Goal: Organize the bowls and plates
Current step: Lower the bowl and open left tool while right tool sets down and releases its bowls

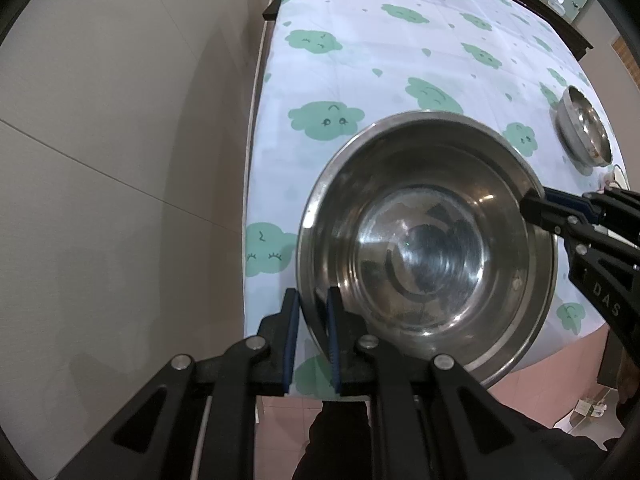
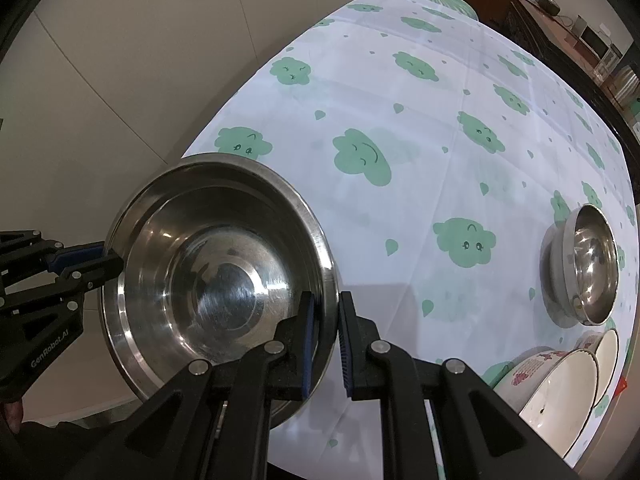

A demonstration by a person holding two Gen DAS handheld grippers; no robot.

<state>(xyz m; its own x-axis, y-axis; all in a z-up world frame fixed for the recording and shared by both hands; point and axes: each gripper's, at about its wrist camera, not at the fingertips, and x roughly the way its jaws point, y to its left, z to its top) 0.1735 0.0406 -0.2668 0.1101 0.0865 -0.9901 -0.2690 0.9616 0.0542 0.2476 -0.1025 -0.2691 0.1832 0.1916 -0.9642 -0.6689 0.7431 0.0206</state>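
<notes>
A large steel bowl [image 1: 428, 248] hangs above the near left part of the table, held by both grippers. My left gripper [image 1: 312, 340] is shut on its left rim. My right gripper [image 2: 326, 340] is shut on its right rim; the bowl also shows in the right wrist view [image 2: 216, 280]. The right gripper shows in the left wrist view [image 1: 536, 208], and the left gripper shows in the right wrist view [image 2: 108, 264]. A smaller steel bowl [image 2: 588, 268] sits on the table at the right. White ceramic bowls with a red pattern [image 2: 552, 384] are stacked at the near right.
The table wears a pale cloth with green clouds [image 2: 400, 120]. A grey wall [image 1: 120, 160] runs along its left edge. A dark sideboard with appliances [image 2: 560, 28] stands behind the far right. The small steel bowl also shows in the left wrist view [image 1: 584, 128].
</notes>
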